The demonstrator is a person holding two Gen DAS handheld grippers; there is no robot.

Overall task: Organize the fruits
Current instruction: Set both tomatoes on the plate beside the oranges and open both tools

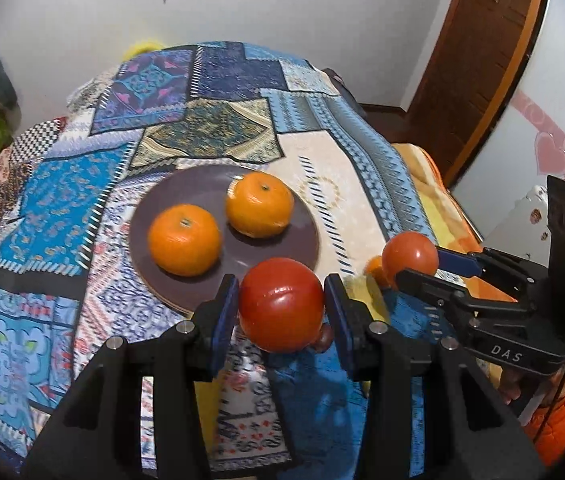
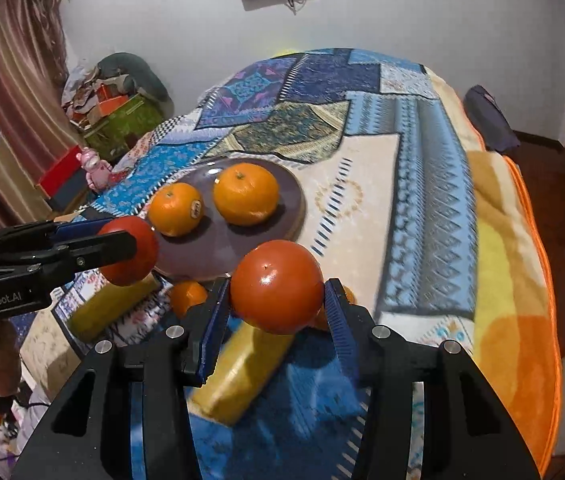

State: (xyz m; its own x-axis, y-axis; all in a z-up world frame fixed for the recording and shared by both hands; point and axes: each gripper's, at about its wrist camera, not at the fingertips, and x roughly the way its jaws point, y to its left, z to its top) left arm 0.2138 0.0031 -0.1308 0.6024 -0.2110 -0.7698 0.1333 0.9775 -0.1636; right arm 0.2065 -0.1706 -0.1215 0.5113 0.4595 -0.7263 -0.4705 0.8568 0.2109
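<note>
patchwork cloth (image 1: 62, 208) covers your table | brown plate (image 1: 170, 200) holds 2 oranges (image 1: 184, 239) (image 1: 260, 210) | your left claw (image 1: 281, 312) pinches 1 tomato (image 1: 280, 304) just off the plate's near rim | your right claw (image 2: 278, 298) pinches the other tomato (image 2: 276, 286) beside it

two oranges (image 1: 185, 239) fill plate (image 1: 162, 208) middle, near rim bare, cloth (image 1: 346, 184) right of plate open
</note>
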